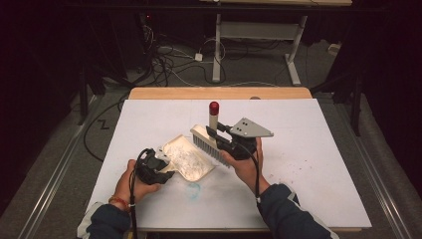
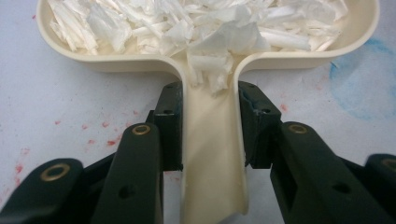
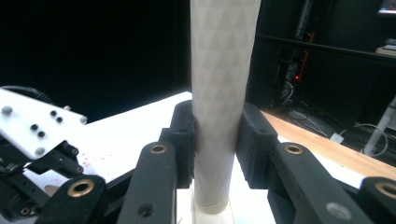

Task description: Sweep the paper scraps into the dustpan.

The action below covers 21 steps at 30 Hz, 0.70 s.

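Beside the dustpan [image 1: 191,160], blue stain [image 1: 193,189].

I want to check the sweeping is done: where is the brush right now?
In the high view the brush sits mid-table, its handle clamped in the right gripper, bristles beside the far edge of the dustpan.

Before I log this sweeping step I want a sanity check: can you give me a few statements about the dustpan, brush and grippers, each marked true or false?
1. The left gripper is shut on the dustpan handle. True.
2. The dustpan is empty. False: white paper shreds fill it.
3. The right gripper holds the brush by its handle. True.
4. The brush lies flat on the table. False: it is held with its handle upright.
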Each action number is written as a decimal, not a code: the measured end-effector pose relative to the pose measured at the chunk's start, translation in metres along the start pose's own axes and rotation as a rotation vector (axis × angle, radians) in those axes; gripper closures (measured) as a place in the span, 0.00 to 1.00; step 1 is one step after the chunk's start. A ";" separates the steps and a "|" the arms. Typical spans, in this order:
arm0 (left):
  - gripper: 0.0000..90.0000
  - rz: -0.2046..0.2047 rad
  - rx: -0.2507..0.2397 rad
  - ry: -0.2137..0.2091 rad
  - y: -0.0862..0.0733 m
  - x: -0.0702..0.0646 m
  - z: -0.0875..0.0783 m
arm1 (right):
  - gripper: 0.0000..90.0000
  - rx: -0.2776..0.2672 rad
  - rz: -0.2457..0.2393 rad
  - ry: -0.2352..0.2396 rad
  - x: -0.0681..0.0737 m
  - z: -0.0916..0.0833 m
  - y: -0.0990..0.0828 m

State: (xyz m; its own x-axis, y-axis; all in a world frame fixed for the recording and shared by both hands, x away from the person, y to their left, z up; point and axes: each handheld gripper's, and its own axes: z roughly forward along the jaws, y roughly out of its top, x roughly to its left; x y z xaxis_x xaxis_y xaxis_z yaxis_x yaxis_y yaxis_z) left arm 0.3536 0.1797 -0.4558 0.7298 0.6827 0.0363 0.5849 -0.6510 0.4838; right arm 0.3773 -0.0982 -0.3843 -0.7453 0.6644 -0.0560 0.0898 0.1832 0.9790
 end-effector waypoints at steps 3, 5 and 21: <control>0.70 0.001 -0.001 0.000 0.000 0.000 0.000 | 0.79 -0.009 0.010 -0.011 -0.005 -0.004 0.001; 0.70 0.000 0.000 -0.002 0.000 0.000 0.001 | 0.79 -0.013 0.031 -0.010 -0.008 -0.005 0.000; 0.70 0.009 0.017 -0.005 -0.005 -0.003 -0.005 | 0.79 0.102 -0.048 -0.056 -0.017 -0.053 -0.014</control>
State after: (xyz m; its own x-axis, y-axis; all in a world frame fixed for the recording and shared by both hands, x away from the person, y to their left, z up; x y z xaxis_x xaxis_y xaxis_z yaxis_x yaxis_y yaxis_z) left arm 0.3467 0.1824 -0.4540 0.7370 0.6749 0.0365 0.5838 -0.6629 0.4688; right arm 0.3541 -0.1506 -0.3868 -0.7127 0.6919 -0.1156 0.1240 0.2865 0.9500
